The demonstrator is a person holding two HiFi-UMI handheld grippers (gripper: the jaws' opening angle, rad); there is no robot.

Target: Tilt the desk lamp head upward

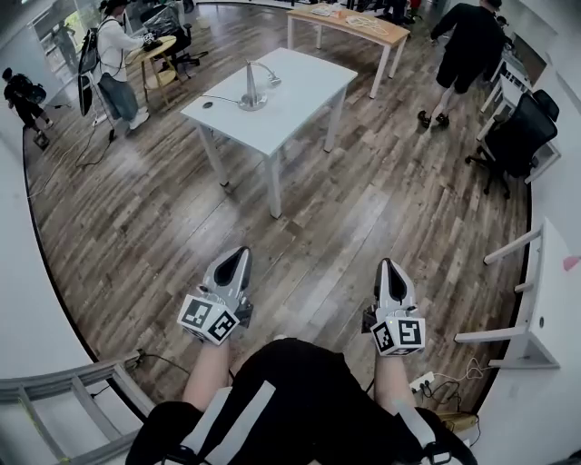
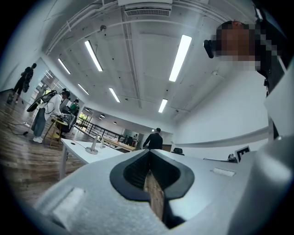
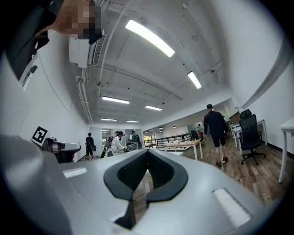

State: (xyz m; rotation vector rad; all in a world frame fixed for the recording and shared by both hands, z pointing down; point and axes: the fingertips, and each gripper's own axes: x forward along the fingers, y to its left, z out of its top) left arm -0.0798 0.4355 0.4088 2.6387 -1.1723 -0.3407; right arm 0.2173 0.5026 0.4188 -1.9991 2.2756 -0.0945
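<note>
you stand on the wood floor [image 1: 363,218] with both tools held low in front of you, well short of the job. the left gripper [image 1: 238,253] has its jaws pressed together with nothing between them; the right gripper [image 1: 388,266] is likewise closed and empty.

the desk lamp [image 1: 252,91] stands on a white table [image 1: 309,77] far ahead of both grippers, nearer the left gripper's line than the right's. in the left gripper view it shows above and to the left of the closed jaws, small and distant, on the near end of that table. its thin arm curves over from a cone-shaped base, but the head is too small to tell how it is tilted. a thin cable and a small dark disc lie on the table beside it.

beyond the right gripper, a person in black [image 1: 467,45] walks away, cut off at the top of the head view, near a black office chair [image 1: 517,136]. beyond the left gripper and off to its left, a person in a white top [image 1: 113,54] stands by a small round table. a long wooden table [image 1: 349,23] past the lamp carries items too blurred to name. to the right of the right gripper, a white desk [image 1: 556,300] is cut by the frame edge.
</note>
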